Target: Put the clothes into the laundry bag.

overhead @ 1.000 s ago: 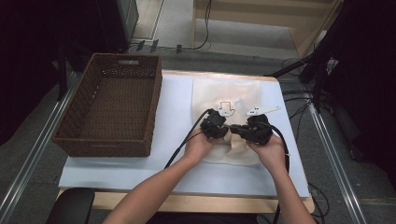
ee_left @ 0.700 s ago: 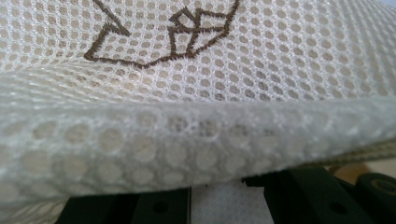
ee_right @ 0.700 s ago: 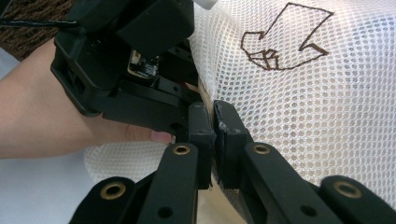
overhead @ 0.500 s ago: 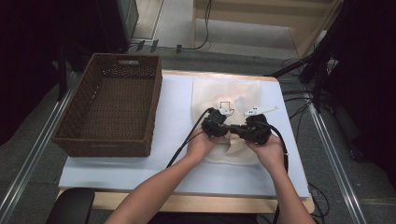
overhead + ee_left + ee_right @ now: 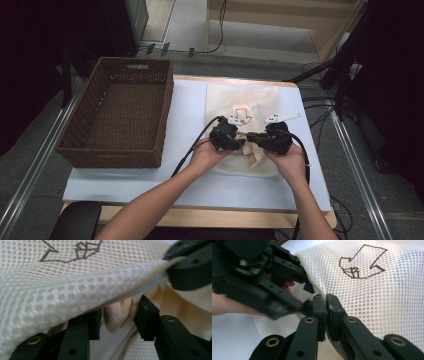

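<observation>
A white mesh zip bag [image 5: 250, 100] with a brown line drawing lies flat on the white mat, right of centre. Both grippers meet at its near end. My right gripper [image 5: 327, 302] is shut on the bag's zipper edge and holds the mesh flap [image 5: 75, 265] up. It appears as the black block [image 5: 190, 265] at the top right of the left gripper view. My left gripper [image 5: 120, 320] is open under that flap, with a fold of cream cloth [image 5: 117, 315] between its jaws. In the high view the left gripper [image 5: 239, 141] and right gripper [image 5: 255, 137] point at each other, tips nearly touching.
An empty brown wicker basket [image 5: 120, 155] stands at the left of the white mat [image 5: 190, 100]. Black cables trail from both grippers toward the table's near edge, and more cables hang off the right side [image 5: 320, 100].
</observation>
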